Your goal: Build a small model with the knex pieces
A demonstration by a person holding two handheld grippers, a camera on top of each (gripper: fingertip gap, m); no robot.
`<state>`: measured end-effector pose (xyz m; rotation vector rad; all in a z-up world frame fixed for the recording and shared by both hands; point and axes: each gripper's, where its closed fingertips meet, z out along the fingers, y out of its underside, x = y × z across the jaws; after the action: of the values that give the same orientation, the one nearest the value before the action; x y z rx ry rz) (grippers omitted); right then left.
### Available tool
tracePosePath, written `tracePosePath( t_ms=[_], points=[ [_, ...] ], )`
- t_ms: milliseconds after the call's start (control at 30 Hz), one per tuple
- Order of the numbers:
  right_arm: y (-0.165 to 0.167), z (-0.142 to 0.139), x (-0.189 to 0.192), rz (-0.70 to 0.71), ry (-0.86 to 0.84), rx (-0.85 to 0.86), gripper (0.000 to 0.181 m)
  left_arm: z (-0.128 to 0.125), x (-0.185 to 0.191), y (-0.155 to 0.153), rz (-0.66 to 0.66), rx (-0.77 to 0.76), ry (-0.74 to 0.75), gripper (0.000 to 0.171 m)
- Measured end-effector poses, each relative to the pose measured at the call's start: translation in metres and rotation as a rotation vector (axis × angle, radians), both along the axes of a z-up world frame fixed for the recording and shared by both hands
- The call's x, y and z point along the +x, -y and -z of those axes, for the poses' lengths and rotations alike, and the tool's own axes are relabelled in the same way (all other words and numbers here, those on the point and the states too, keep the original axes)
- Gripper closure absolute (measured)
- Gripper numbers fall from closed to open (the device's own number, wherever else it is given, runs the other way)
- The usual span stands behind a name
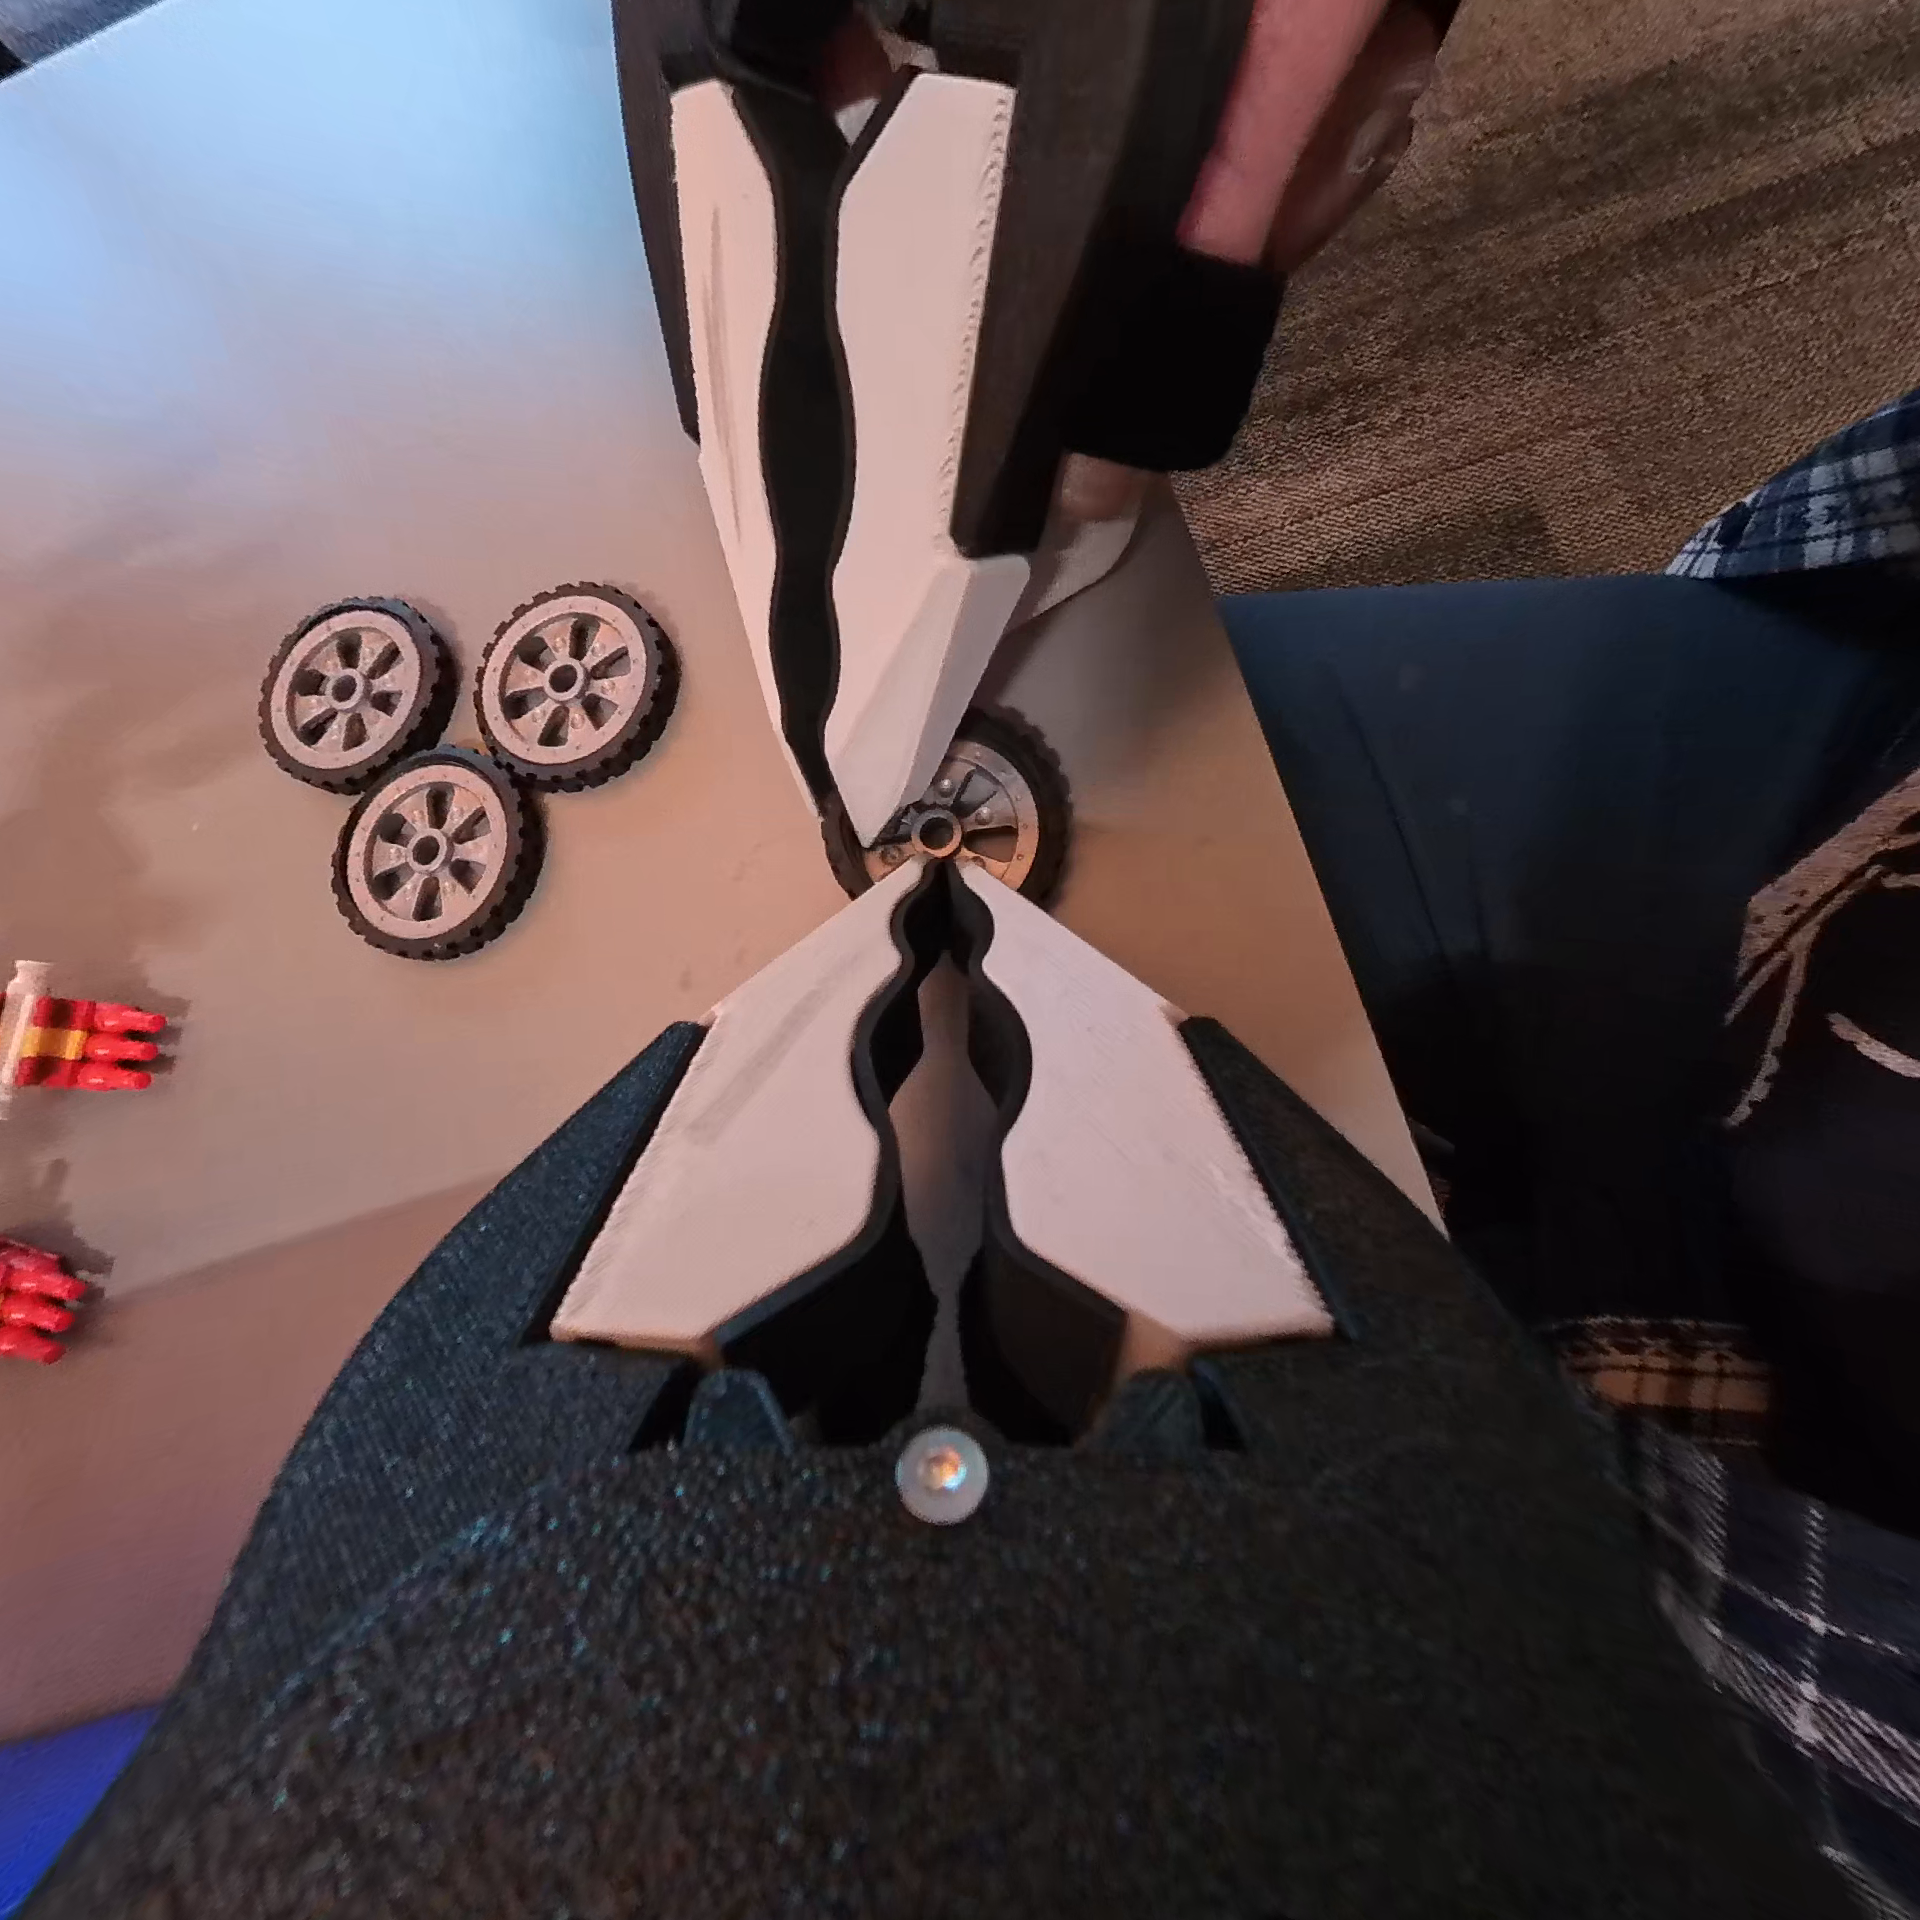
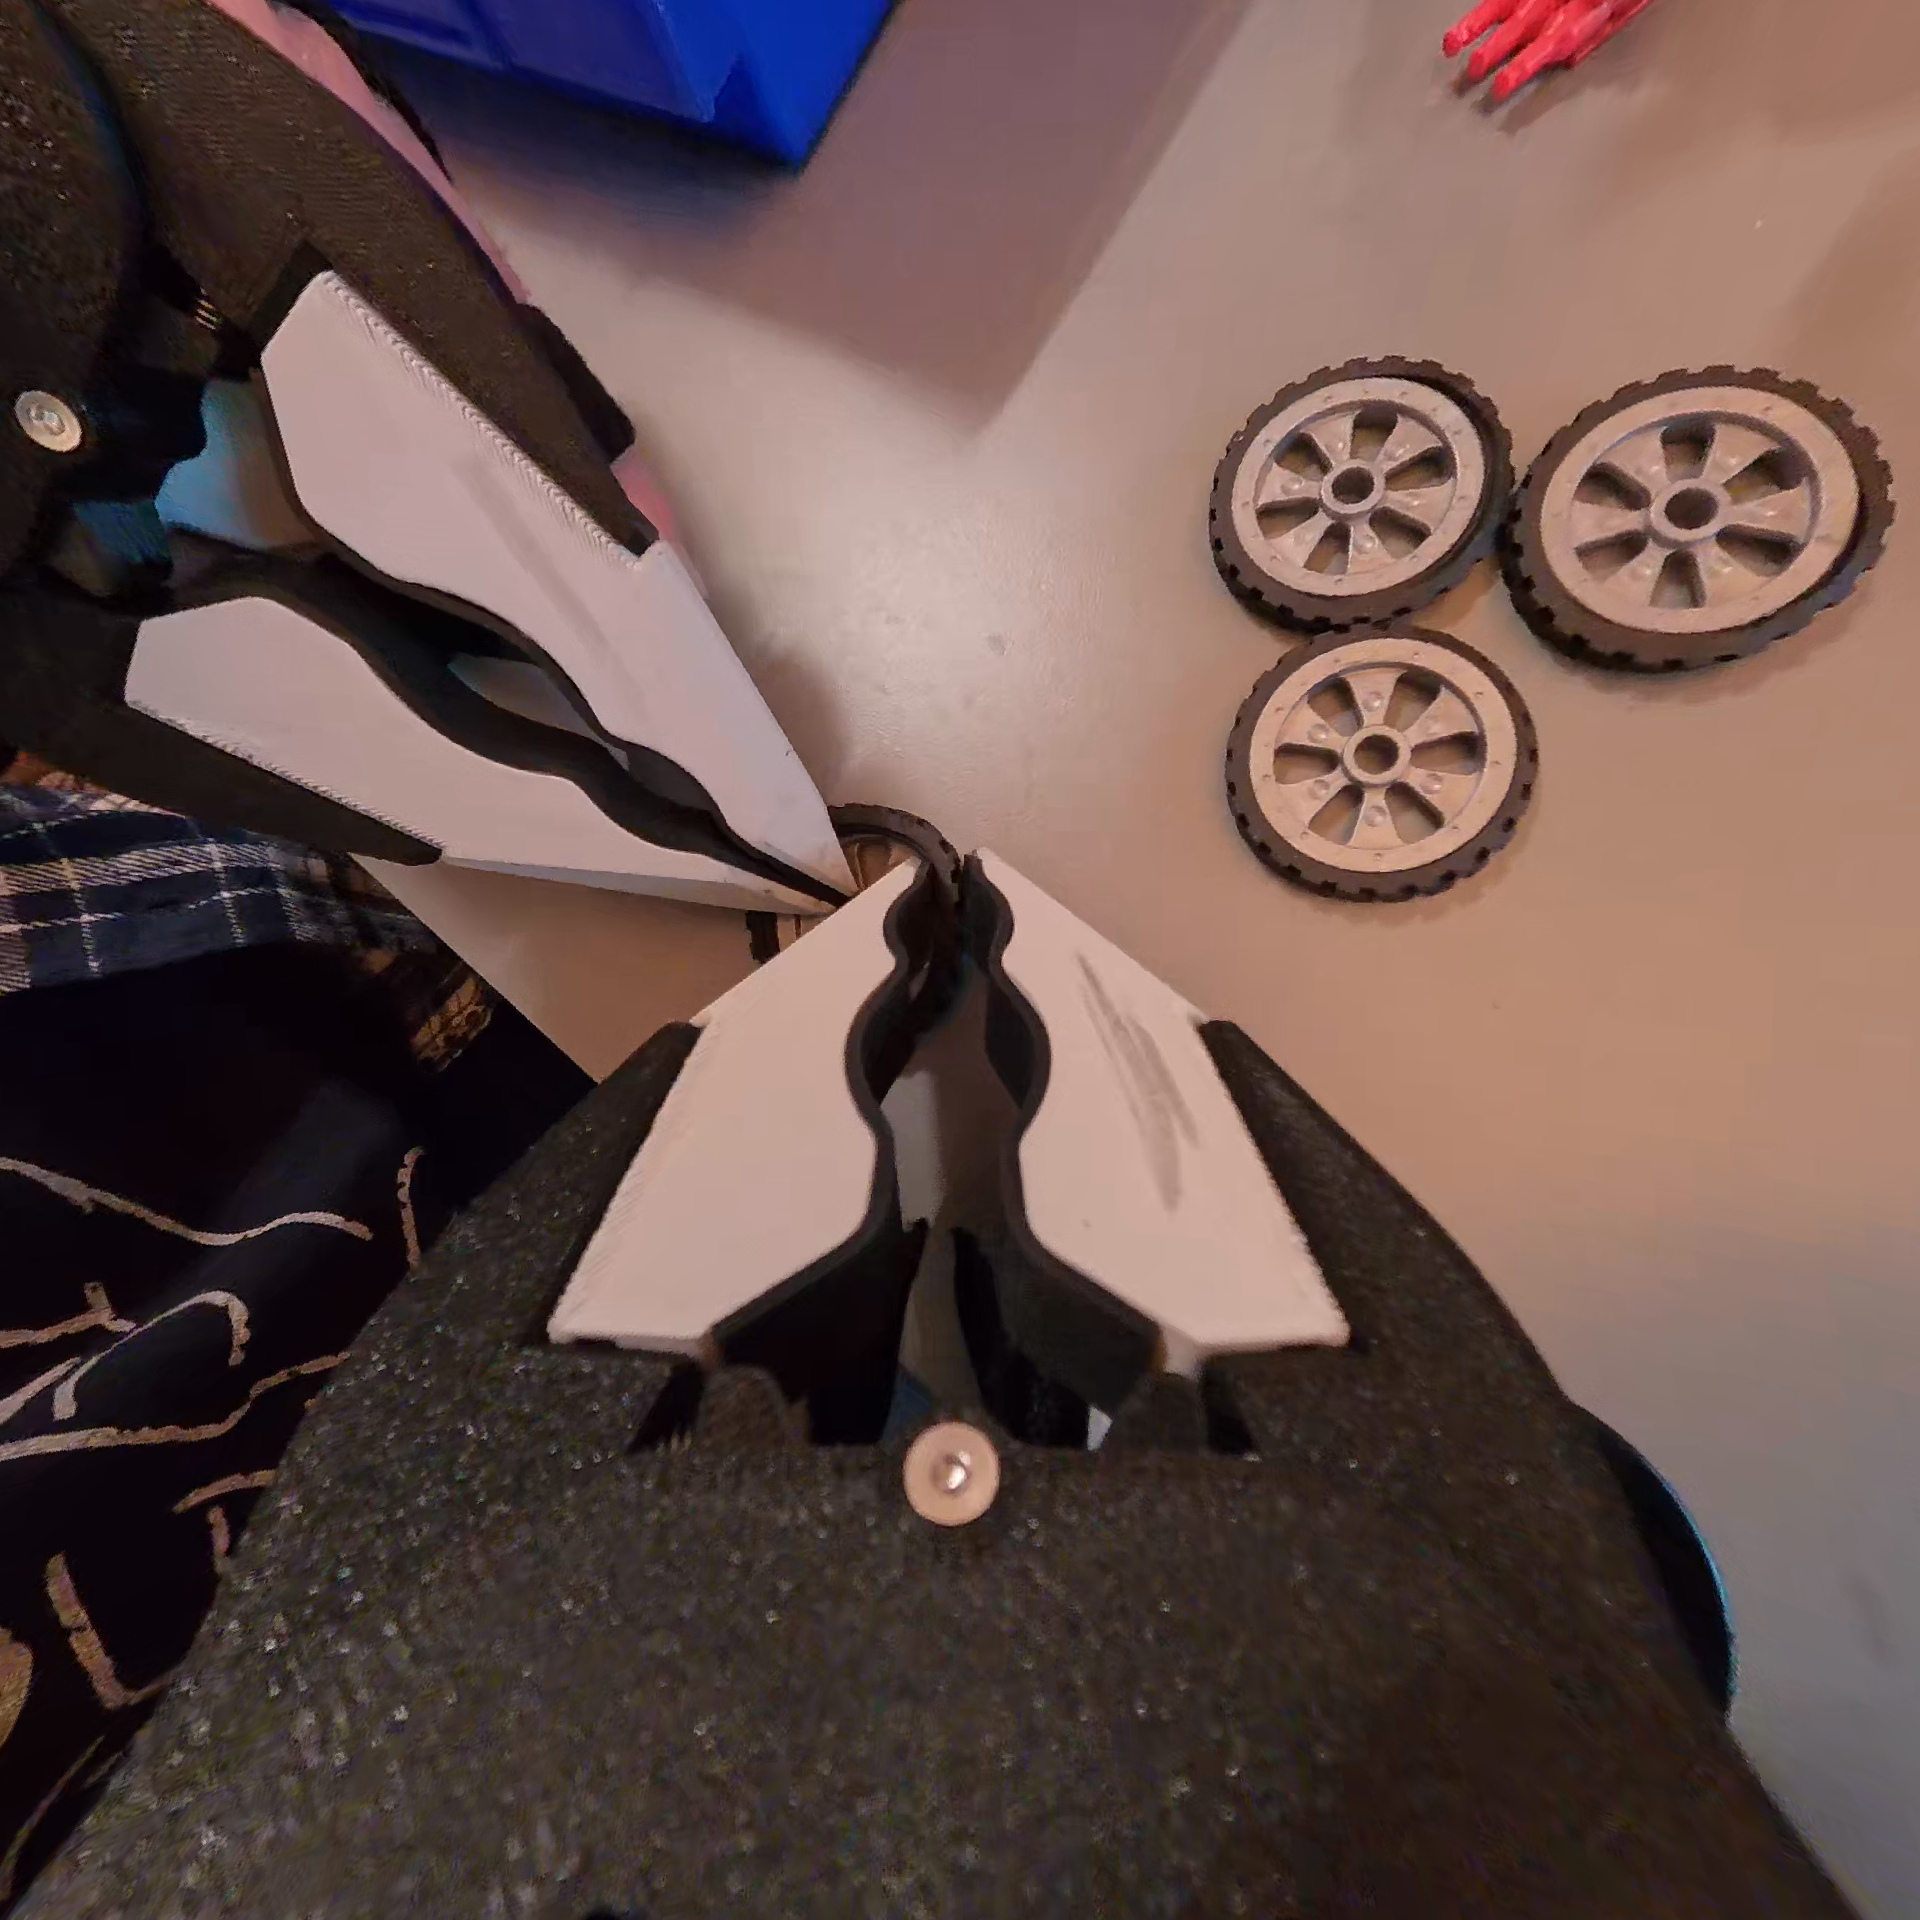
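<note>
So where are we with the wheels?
Down: three wheels lie flat in a cluster on the table. In hand: a fourth wheel at the table edge, with the left gripper and right gripper fingers both pinching its tyre. Untouched: red parts off to the side.

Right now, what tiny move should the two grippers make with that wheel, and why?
Probably ease the left gripper open a little. Both it and the right gripper seem to pinch one wheel close to the table edge, so neither can carry it off freely while both hold on.
</note>
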<state>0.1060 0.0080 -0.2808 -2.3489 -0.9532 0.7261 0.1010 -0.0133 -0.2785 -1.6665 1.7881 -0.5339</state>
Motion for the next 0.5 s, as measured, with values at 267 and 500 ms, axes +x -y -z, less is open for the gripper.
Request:
tracePosePath(
  t_ms=[267, 500],
  points=[
    [0.0029, 0.0000, -0.0016, 0.015, -0.004, -0.007, 0.174, 0.0000, -0.0020, 0.0022, 0.015, -0.001, -0.001, 0.171],
    [0.0030, 0.0000, -0.0021, -0.044, -0.036, -0.093, 0.174, 0.0000, -0.0020, 0.0021, 0.021, -0.010, 0.002, 0.171]
  ],
)
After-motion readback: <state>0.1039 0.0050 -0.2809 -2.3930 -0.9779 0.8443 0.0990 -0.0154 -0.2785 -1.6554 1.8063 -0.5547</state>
